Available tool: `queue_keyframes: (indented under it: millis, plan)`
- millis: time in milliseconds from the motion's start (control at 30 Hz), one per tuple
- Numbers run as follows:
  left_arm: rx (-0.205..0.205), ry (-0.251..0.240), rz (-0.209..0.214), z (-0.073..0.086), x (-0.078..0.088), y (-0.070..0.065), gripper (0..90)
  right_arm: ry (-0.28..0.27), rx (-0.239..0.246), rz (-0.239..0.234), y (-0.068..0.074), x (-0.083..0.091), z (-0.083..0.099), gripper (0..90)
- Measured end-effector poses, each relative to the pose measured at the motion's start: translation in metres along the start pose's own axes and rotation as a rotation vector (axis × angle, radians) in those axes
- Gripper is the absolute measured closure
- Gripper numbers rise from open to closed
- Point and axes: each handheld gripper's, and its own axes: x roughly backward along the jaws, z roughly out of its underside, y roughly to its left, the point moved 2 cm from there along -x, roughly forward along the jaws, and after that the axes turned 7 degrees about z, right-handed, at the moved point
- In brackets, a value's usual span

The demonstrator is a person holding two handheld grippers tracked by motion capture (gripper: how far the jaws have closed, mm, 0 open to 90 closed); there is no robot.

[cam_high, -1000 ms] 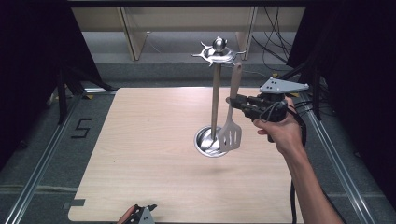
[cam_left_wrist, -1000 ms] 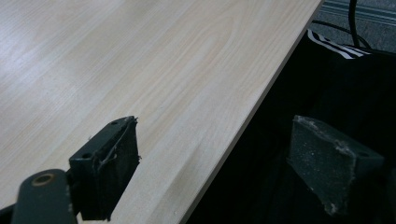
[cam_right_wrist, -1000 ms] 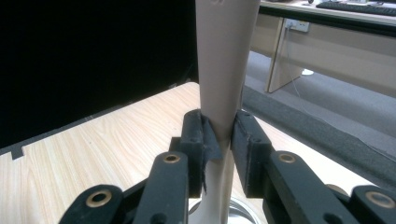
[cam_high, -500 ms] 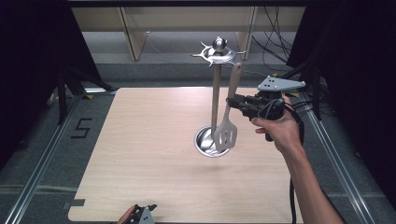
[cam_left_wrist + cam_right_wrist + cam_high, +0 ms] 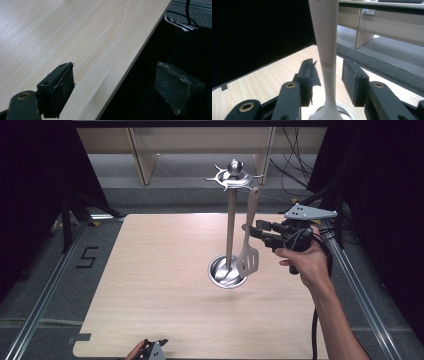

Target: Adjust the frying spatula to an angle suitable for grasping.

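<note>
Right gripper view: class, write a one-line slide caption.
Open right gripper straddles the hanging spatula's handle without touching it, above the stand's round base.

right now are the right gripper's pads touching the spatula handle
Apart. In the right gripper view the spatula handle stands between the open jaws of the right gripper, with table visible in a gap on each side of it.

The worktop (image 5: pixel 150 285) is bright with soft white glare; the sides are dark, and close things look blurry.
</note>
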Motion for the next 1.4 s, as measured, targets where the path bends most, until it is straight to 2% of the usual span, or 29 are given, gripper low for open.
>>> queue_keyframes:
  millis: [133, 167, 267, 367, 400, 533, 600, 633, 667, 700, 833, 867, 900, 933, 967, 1000, 1033, 1067, 1100, 1133, 1167, 1233, 1333, 1367, 1400]
  plan:
    - [-0.008, 0.007, -0.006, 0.0, 0.0, 0.001, 15.4, -0.008, -0.025, -0.006, 0.001, 0.006, 0.004, 58.9]
    - [-0.008, 0.001, -0.016, -0.001, 0.001, 0.001, 15.5, -0.026, 0.008, 0.011, -0.002, 0.009, 0.006, 58.5]
    - [-0.013, 0.007, -0.02, 0.0, 0.002, 0.002, 15.4, -0.012, -0.008, 0.01, 0.0, 0.012, 0.009, 57.7]
    - [-0.007, 0.0, -0.02, 0.0, 0.001, 0.001, 15.5, -0.014, 0.024, 0.043, 0.001, 0.018, 0.014, 55.4]
    - [-0.013, 0.006, -0.023, 0.0, 0.002, 0.002, 15.5, -0.007, 0.009, 0.056, 0.003, 0.02, 0.017, 54.4]
    - [-0.002, -0.001, -0.013, 0.0, 0.001, 0.001, 15.5, -0.003, 0.04, 0.079, 0.003, 0.025, 0.025, 52.9]
    - [0.0, -0.006, -0.019, 0.0, 0.001, 0.001, 15.5, 0.023, 0.033, 0.096, 0.003, 0.028, 0.037, 50.6]
    - [-0.016, 0.003, -0.034, 0.0, 0.001, 0.002, 15.5, 0.015, 0.041, 0.107, 0.001, 0.028, 0.041, 49.9]
    - [-0.016, 0.003, -0.034, 0.0, 0.001, 0.002, 15.5, 0.015, 0.041, 0.107, 0.001, 0.028, 0.041, 49.9]
    - [-0.003, -0.004, -0.025, 0.0, 0.001, 0.001, 15.5, 0.022, 0.026, 0.115, 0.0, 0.03, 0.05, 48.9]
    - [-0.005, -0.011, -0.014, 0.0, 0.001, 0.001, 15.4, 0.026, -0.008, 0.115, 0.0, 0.031, 0.063, 46.9]
    - [-0.011, -0.006, -0.016, 0.0, 0.001, 0.001, 15.4, 0.023, -0.014, 0.094, 0.0, 0.03, 0.066, 46.6]
    - [0.001, -0.022, -0.009, -0.001, 0.0, 0.0, 15.4, 0.016, -0.035, 0.093, 0.001, 0.029, 0.073, 46.6]
    - [0.001, -0.022, -0.009, -0.001, 0.0, 0.0, 15.4, 0.033, -0.028, 0.097, 0.0, 0.028, 0.076, 46.2]
    - [0.0, -0.018, -0.009, -0.001, 0.0, 0.0, 15.4, 0.053, -0.049, 0.084, 0.002, 0.028, 0.078, 46.2]
    - [-0.002, -0.019, -0.011, -0.001, 0.001, 0.0, 15.4, 0.042, -0.029, 0.099, 0.001, 0.028, 0.079, 46.2]
    - [-0.005, -0.017, -0.015, -0.001, 0.001, 0.0, 15.4, 0.06, -0.045, 0.102, 0.003, 0.029, 0.08, 46.2]
    - [-0.005, -0.017, -0.015, -0.001, 0.001, 0.0, 15.4, 0.054, -0.049, 0.09, 0.004, 0.028, 0.082, 46.0]
    - [-0.01, -0.017, -0.019, -0.001, 0.001, 0.0, 15.4, 0.046, -0.003, 0.102, 0.003, 0.028, 0.084, 45.7]
    - [-0.01, -0.017, -0.019, -0.001, 0.001, 0.0, 15.4, 0.046, -0.003, 0.102, 0.003, 0.028, 0.084, 45.7]
    - [-0.01, -0.015, -0.013, -0.001, 0.001, 0.0, 15.4, 0.074, -0.025, 0.093, 0.006, 0.029, 0.089, 44.4]
    - [-0.007, -0.017, -0.008, -0.001, 0.001, -0.001, 15.4, 0.091, -0.041, 0.088, 0.008, 0.029, 0.093, 43.4]
    - [-0.014, -0.019, -0.014, -0.002, 0.001, -0.001, 15.4, 0.094, -0.03, 0.098, 0.007, 0.029, 0.097, 43.3]
    - [-0.014, -0.014, -0.004, -0.002, 0.001, -0.001, 15.4, 0.119, -0.027, 0.097, 0.007, 0.03, 0.102, 43.0]
    - [-0.014, -0.014, -0.003, -0.002, 0.001, -0.001, 15.4, 0.112, -0.038, 0.104, 0.007, 0.03, 0.104, 42.9]
